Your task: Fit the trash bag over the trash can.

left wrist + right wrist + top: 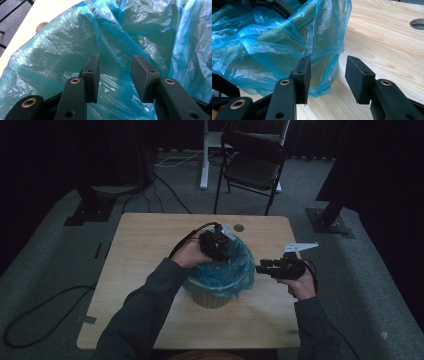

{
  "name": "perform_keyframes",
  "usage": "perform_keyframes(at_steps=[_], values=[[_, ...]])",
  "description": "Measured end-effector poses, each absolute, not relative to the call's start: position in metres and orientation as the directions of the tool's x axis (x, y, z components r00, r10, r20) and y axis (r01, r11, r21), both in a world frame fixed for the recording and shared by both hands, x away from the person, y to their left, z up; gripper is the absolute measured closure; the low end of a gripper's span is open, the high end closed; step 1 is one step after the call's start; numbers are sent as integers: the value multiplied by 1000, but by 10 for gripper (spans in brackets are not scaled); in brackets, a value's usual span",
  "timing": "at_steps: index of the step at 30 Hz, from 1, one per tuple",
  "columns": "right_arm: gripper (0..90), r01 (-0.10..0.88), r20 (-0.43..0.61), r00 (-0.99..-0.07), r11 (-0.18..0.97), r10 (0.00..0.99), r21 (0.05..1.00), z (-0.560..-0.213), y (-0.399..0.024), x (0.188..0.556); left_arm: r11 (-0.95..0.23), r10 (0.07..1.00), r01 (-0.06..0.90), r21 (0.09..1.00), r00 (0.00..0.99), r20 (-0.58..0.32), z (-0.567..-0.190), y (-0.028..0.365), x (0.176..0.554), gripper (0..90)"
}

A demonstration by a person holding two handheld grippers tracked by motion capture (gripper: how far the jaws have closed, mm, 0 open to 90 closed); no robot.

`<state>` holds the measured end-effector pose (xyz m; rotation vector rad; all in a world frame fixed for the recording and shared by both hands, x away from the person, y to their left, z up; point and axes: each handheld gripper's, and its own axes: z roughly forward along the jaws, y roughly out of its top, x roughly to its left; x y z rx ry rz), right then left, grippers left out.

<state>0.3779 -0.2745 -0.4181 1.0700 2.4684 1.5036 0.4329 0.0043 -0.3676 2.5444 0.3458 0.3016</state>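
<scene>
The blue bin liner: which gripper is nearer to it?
Left. The left gripper reaches over the bin's rim into the blue bin liner. The right gripper waits open just outside its edge.

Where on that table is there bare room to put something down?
The wooden table is bare left of the bin and along the near edge. Around the blue bag it is crowded: the left claw is over it, the right claw beside it.

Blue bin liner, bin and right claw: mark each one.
blue bin liner (62, 50): left gripper view, crinkled inner wall.
bin (212, 298): high view, bare outer side.
right claw (327, 77): right gripper view, gap between open pads.
</scene>
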Motion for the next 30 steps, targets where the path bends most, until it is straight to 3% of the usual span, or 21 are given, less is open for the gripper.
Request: perform_keyframes(at_steps=[15,30], values=[[551,526,292,-758,281,583,803,-417,-275,378,-880,272,150,451,937,219,-377,-5,429,577],[551,528,294,-756,279,584,802,-417,-275,378,-885,266,143,442,937,229,-378,-6,428,578]])
